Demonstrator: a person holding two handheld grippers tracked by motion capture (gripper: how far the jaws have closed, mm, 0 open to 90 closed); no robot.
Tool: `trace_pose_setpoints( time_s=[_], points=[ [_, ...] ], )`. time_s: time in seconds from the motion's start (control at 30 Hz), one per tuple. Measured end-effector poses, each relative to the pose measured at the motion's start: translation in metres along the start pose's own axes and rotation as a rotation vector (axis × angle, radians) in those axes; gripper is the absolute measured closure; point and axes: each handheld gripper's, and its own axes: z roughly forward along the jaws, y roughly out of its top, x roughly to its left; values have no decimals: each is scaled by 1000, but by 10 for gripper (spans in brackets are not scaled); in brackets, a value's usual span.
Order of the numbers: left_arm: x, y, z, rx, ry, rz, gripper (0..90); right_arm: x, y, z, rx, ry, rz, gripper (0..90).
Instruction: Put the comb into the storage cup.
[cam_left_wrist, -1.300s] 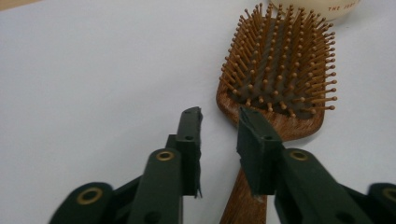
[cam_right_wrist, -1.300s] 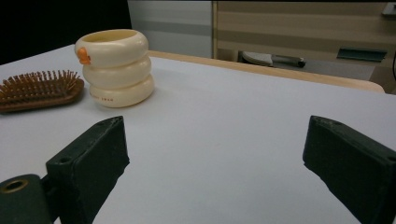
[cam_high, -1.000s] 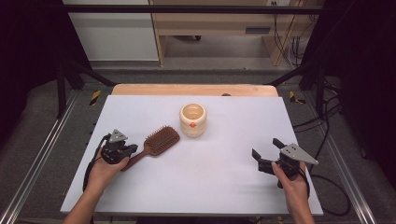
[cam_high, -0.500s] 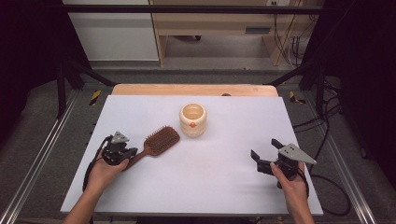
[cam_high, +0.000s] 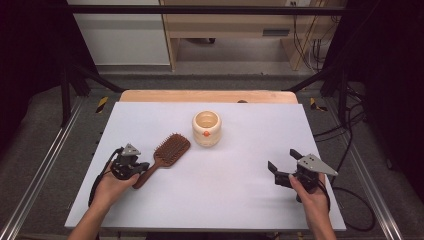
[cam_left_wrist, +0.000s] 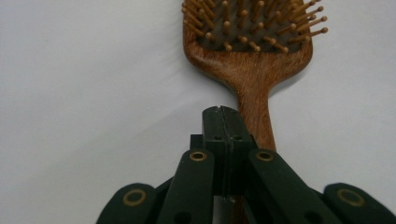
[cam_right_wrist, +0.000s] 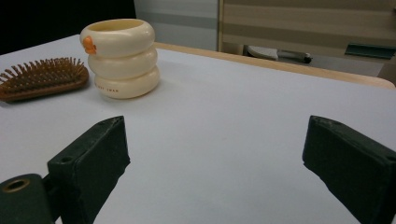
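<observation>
Left gripper (cam_left_wrist: 222, 112), jaws pressed together over the handle of the wooden hairbrush (cam_high: 166, 155) lying beside the cream cup (cam_high: 206, 128); right gripper (cam_high: 285, 166) waits released; lifting likely comes next.

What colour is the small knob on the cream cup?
Orange; the knob on the cream cup shows best in the right gripper view.

Before you: a reddish-brown wooden paddle hairbrush (cam_high: 167, 152) with tan ball-tipped bristles on a dark pad; a cream ribbed three-ring plastic cup (cam_high: 206, 128) with an orange spot and faint, unreadable lettering; a pale lavender-white table sheet (cam_high: 240, 185) edged in light wood; matte black jaws.
</observation>
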Motion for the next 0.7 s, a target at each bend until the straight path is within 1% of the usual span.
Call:
trace_pose_setpoints(
  time_s=[0.1,0.23,0.27,0.33,0.37,0.4,0.43,0.57,0.63,0.67,0.7],
  points=[
    [-2,1,1,8,-8,4,900,0,0,0,2,3,-2,70],
    [-4,2,3,13,-5,5,900,0,0,1,2,2,-2,70],
    [-4,2,3,16,-2,8,900,0,0,1,3,3,-2,69],
    [-3,3,3,11,7,2,900,0,0,1,3,5,-1,68],
    [-3,5,0,6,24,-3,900,0,0,0,1,5,-1,67],
    [-3,5,0,6,24,-3,900,0,0,0,1,5,-1,67],
    [-3,6,-2,2,35,-4,900,0,1,0,-1,5,-3,67],
    [-5,13,-11,-10,48,-14,885,0,1,1,2,5,-5,67],
    [-7,17,-14,-8,56,-19,820,1,1,1,4,6,-7,66],
    [-10,20,-15,-3,65,-21,772,1,0,1,5,7,-7,66],
    [-12,22,-16,1,69,-24,703,1,1,1,4,8,-10,66]
  ],
)
